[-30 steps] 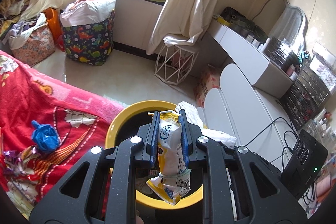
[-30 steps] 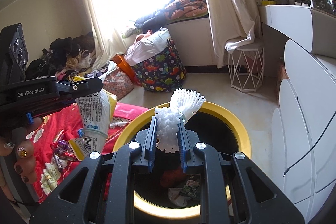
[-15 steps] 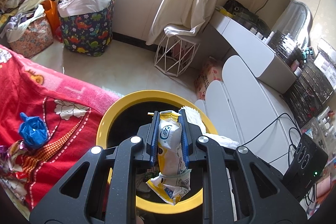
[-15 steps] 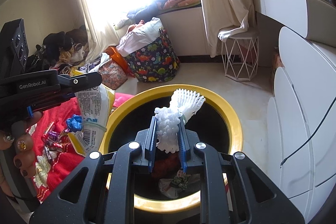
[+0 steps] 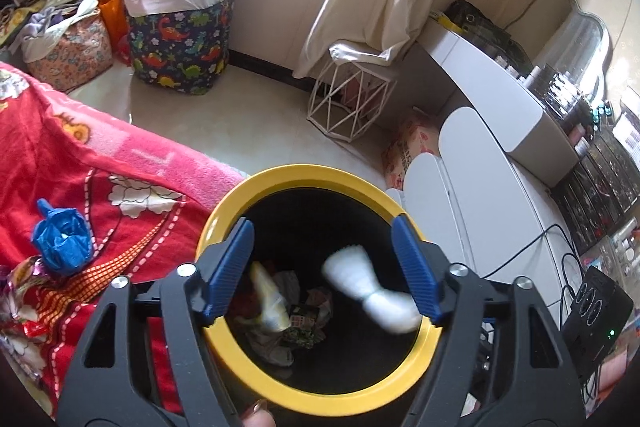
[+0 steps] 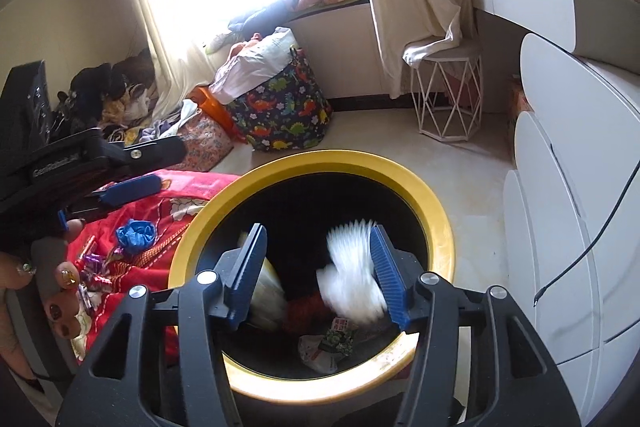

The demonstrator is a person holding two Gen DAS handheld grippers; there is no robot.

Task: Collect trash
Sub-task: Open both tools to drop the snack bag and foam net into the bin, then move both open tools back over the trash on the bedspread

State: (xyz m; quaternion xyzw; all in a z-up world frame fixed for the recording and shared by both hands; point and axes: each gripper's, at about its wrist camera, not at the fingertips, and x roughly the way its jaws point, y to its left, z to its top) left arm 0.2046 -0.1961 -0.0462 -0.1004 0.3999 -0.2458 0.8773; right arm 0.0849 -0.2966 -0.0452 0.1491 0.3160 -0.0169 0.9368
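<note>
Red bed blanket on the left, blue wrapper ball left on it. Left hand-held gripper wide open, empty, over yellow-rimmed bin; snack packet dropping inside. Right hand-held gripper open too, white foam net falling in.

Our left gripper has opened and let go of the yellow snack wrapper, now blurred inside the yellow-rimmed bin at seven o'clock. Our right gripper has opened too; its white foam net is dropping in at four o'clock.
</note>
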